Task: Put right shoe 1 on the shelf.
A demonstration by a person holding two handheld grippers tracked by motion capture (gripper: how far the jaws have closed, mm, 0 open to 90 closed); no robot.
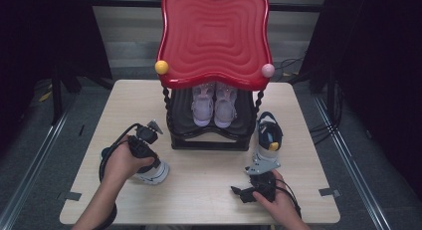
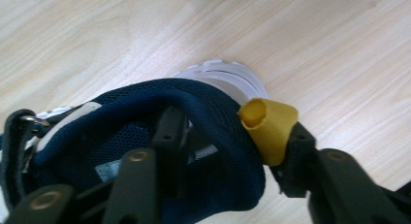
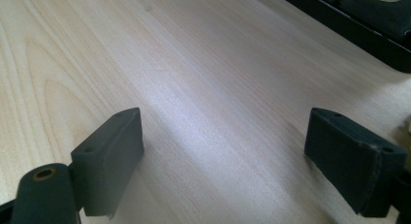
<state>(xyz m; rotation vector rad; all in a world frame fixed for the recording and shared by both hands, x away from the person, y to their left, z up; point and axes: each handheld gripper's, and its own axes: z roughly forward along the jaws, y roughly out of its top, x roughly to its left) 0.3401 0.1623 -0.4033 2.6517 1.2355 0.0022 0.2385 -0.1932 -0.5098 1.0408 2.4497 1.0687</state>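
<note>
A: Nearest the high camera, the left gripper (image 1: 147, 135) is seen at a navy shoe (image 1: 152, 171) on the table (image 1: 209, 190). In the left gripper view one jaw is set inside the shoe's collar (image 2: 194, 112) and the other outside, by the yellow heel loop (image 2: 269, 127); the jaws are partly apart, and whether the pads press on the collar cannot be told.

B: And further right?

A: A pale pair (image 1: 214, 105) is already stored on the lower shelf of the red-topped rack (image 1: 214, 36). A second navy shoe (image 1: 268, 135) stands upright just beside the rack. The right gripper (image 3: 223, 156) rests low over bare table, jaws wide apart and holding nothing.

B: So one pair is judged shelved, while both navy shoes are left to be placed.
</note>
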